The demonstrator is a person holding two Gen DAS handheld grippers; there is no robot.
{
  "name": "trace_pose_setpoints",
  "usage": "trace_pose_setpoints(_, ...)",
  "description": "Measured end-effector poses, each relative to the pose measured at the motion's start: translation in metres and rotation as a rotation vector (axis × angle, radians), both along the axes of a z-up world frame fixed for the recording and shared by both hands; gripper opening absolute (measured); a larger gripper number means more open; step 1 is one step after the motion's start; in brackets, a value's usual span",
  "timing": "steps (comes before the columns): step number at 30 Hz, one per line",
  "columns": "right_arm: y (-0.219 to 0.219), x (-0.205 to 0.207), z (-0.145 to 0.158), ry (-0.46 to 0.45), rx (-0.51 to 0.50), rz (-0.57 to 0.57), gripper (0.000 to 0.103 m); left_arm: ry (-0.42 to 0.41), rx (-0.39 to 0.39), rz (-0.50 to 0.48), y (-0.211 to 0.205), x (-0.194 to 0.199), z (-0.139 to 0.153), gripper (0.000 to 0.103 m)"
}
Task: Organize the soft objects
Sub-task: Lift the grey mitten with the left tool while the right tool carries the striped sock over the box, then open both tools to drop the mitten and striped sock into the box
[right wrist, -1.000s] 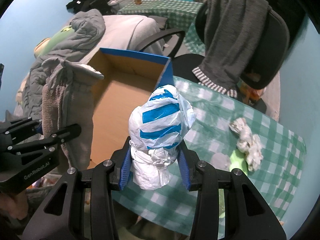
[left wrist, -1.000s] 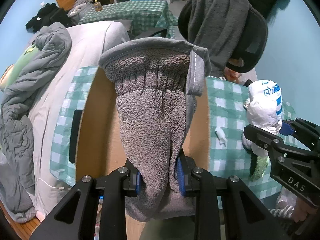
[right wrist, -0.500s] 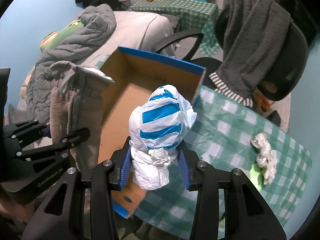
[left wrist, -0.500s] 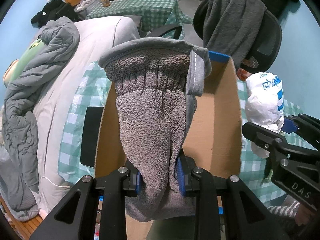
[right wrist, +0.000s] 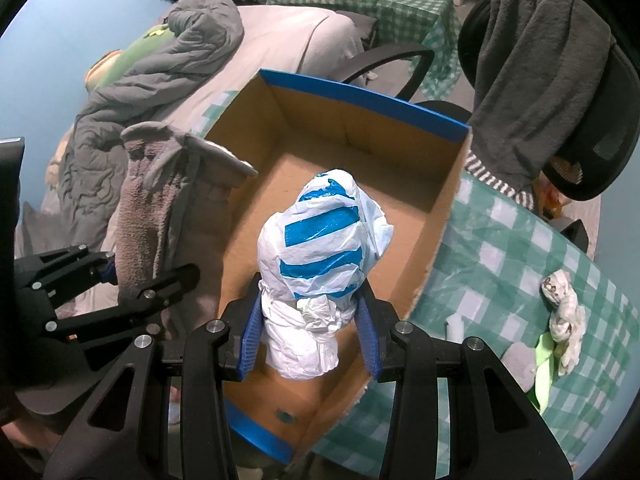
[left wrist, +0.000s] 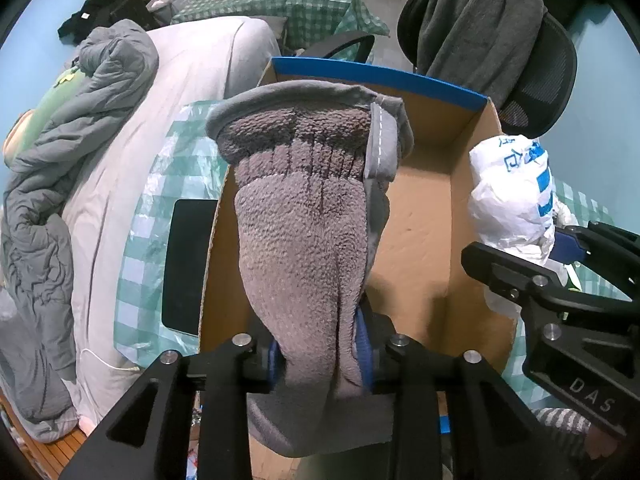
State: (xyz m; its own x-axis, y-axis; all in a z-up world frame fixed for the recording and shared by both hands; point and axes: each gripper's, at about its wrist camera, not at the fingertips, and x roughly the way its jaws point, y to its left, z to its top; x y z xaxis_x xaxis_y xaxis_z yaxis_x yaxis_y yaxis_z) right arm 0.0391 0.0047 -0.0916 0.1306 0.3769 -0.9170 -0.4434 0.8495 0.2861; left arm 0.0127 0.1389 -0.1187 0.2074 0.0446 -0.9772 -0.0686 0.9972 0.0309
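**Both grippers loaded above the open cardboard box**

The left gripper [left wrist: 320, 356] pinches a grey fleece cloth [left wrist: 304, 240] between its blue pads. The cloth stands up from the jaws, with a folded, stitched hem at its top and a loose end hanging below the fingers. In the left wrist view the cloth is held over the cardboard box [left wrist: 424, 216], near the box's left wall.

The right gripper [right wrist: 308, 336] is clamped on a bundled white plastic bag with blue stripes [right wrist: 320, 248]. The blue finger pads [right wrist: 250, 336] press against the bag's crumpled lower part. In the right wrist view the bag is positioned over the open interior of the box, whose brown floor and blue-edged far wall [right wrist: 364, 96] are visible behind it.

The box rests at the edge of a table covered with a green checked tablecloth [right wrist: 500, 248]. On the cloth, well apart from the box, lie a crumpled white rag [right wrist: 564, 300] and, just beside it, a light green item [right wrist: 546, 364].

Behind the box stands a black office chair [right wrist: 592, 160] with a dark grey towel [right wrist: 532, 60] draped over its backrest. A bed with a rumpled grey duvet [right wrist: 160, 76] lies to the left.
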Motion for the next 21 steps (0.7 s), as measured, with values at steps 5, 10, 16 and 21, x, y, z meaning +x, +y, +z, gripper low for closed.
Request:
trace_pose_setpoints(5, 0.002, -0.001, -0.001, 0.001, 0.004, 0.0, 0.043, 0.009, 0.003, 0.0, 0.002, -0.001, -0.002, 0.044)
trace_pose_setpoints(10, 0.003, -0.002, 0.001, -0.007, 0.004, 0.0, 0.065, 0.021, 0.006, 0.003, 0.004, -0.003, -0.002, 0.051)
trace_pose_setpoints(16, 0.0, -0.005, 0.007, -0.042, -0.019, -0.01, 0.074, 0.017, 0.02, -0.002, 0.004, -0.007, 0.001, 0.059)
trace_pose_setpoints(21, -0.008, -0.006, 0.013, -0.052, -0.019, -0.025, 0.074, -0.004, 0.028, 0.0, 0.001, -0.009, 0.009, 0.069)
